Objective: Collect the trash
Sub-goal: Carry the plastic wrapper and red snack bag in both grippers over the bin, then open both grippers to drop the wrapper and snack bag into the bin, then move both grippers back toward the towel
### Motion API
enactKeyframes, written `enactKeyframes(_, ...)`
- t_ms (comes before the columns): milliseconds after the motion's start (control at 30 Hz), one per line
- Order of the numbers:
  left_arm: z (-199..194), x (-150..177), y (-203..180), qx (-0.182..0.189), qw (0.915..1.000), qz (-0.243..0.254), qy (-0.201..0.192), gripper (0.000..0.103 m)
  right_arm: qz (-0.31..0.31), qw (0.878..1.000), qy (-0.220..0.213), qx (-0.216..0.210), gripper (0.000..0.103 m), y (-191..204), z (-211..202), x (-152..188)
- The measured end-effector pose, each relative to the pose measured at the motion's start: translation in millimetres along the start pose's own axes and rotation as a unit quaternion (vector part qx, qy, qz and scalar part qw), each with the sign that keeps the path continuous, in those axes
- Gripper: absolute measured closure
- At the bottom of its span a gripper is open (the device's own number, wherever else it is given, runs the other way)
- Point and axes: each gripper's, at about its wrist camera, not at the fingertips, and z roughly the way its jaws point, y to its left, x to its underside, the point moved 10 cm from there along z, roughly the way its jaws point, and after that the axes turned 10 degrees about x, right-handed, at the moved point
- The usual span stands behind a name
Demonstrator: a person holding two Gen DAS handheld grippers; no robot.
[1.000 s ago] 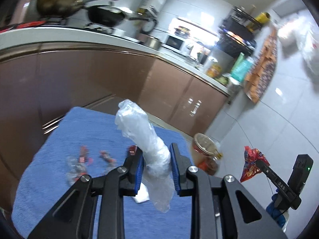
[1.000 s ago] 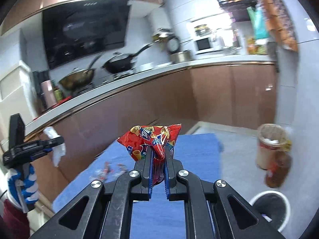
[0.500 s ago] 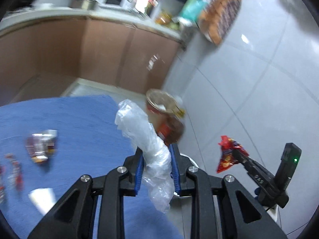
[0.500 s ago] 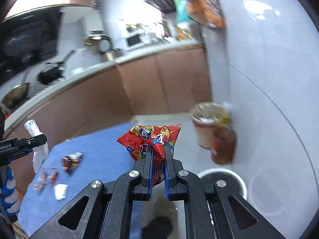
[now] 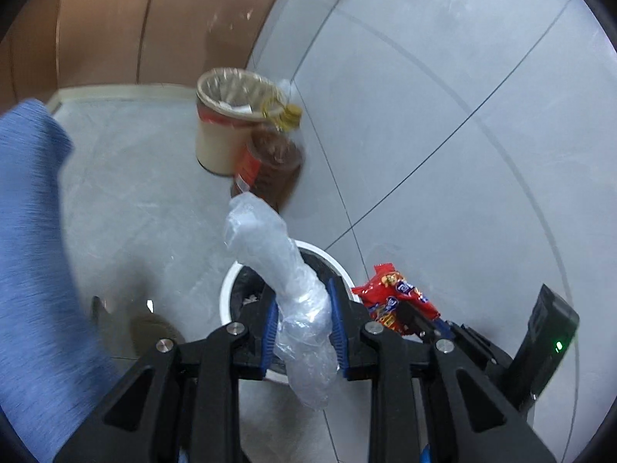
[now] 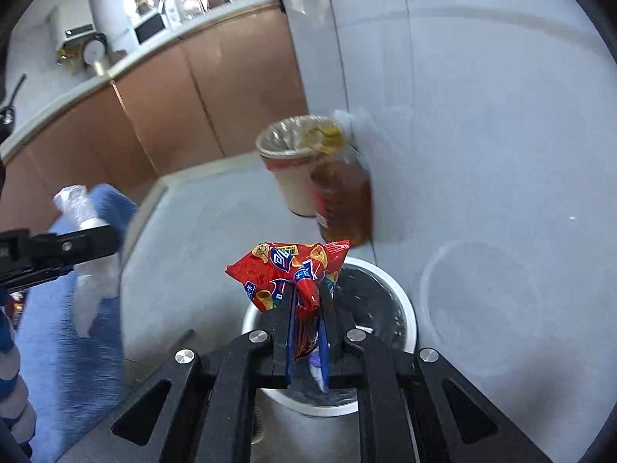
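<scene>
My left gripper [image 5: 302,322] is shut on a crumpled clear plastic wrap [image 5: 277,266] and holds it above a white-rimmed trash bin [image 5: 331,260] on the floor. My right gripper [image 6: 306,308] is shut on a red snack bag [image 6: 287,266] and holds it over the same bin [image 6: 401,301]. The red bag also shows in the left wrist view [image 5: 393,297], beside the bin's right rim. The left gripper and its wrap show at the left of the right wrist view [image 6: 81,212].
A beige bin [image 5: 223,127] with a liner and a brown oil bottle [image 5: 273,162] stand on the floor against the white tiled wall [image 5: 462,115]. The blue-covered table [image 5: 27,270] is to the left. Brown cabinets [image 6: 173,108] run behind.
Both grippers swung right and down, away from the blue table, and now hang over the white-rimmed floor bin. Each still holds its trash.
</scene>
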Motion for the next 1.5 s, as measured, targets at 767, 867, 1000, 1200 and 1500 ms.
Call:
enactKeyframes(767, 10, -2, -1, 0.003, 0.9996, 0.008, -0.027, 0.054, 0.022, 0.999, 0.022, 0.039, 0.068, -16, 20, 13)
enactKeyframes(867, -33, -8, -2, -0.028, 0.9969, 0.024, -0.070, 0.054, 0.013, 0.999, -0.004, 0.032, 0.068, -5, -2, -3)
enactKeyframes(1000, -91, -10, 1, -0.079, 0.9883, 0.043, -0.123, 0.054, -0.008, 0.999, -0.049, 0.022, 0.061, 19, -48, -24)
enactKeyframes(1200, -186, 5, 10, -0.173, 0.9633, 0.057, -0.197, 0.054, -0.041, 0.993, -0.107, -0.007, 0.054, 62, -117, -44)
enactKeyframes(1500, -303, 57, 34, -0.259, 0.9276, 0.048, -0.264, 0.054, -0.106, 0.980, -0.159, -0.055, 0.049, 140, -184, -43)
